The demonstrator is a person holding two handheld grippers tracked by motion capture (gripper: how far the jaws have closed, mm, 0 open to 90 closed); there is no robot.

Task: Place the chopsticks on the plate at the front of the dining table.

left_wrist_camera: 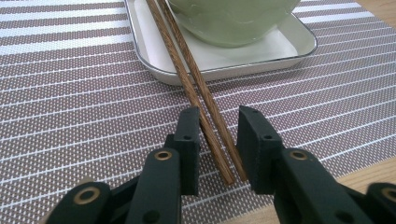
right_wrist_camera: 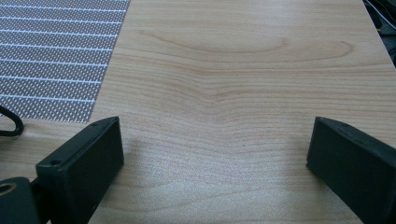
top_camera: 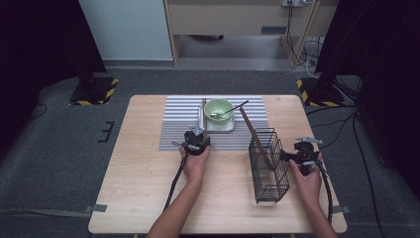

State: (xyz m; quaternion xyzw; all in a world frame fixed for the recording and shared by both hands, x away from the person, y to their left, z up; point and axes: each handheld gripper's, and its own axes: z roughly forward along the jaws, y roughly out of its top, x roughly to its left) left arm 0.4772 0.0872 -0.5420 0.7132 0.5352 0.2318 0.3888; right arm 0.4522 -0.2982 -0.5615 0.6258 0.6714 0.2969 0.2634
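Note:
Two brown wooden chopsticks (left_wrist_camera: pixel 196 79) lie with their far ends on a white tray (left_wrist_camera: pixel 261 56) and their near ends on the striped placemat (left_wrist_camera: pixel 70 93). My left gripper (left_wrist_camera: pixel 218 114) straddles those near ends. Its jaws stand narrow, with the left pad against one stick and a sliver of gap at the right pad. In the high view the left gripper (top_camera: pixel 197 139) sits just in front of the tray (top_camera: pixel 220 128) and the green bowl (top_camera: pixel 218 109), with the chopsticks (top_camera: pixel 203 111) to the bowl's left. My right gripper (right_wrist_camera: pixel 217 123) is wide open over bare wood; the right gripper (top_camera: pixel 303 150) is beside a black wire basket (top_camera: pixel 269 166).
A spoon (top_camera: pixel 228 112) rests in the bowl. A long brown stick (top_camera: pixel 252 131) leans out of the wire basket toward the placemat (top_camera: pixel 178 129). The table's right edge (top_camera: pixel 327 163) is close to my right hand. Cables trail from both grippers toward the front edge.

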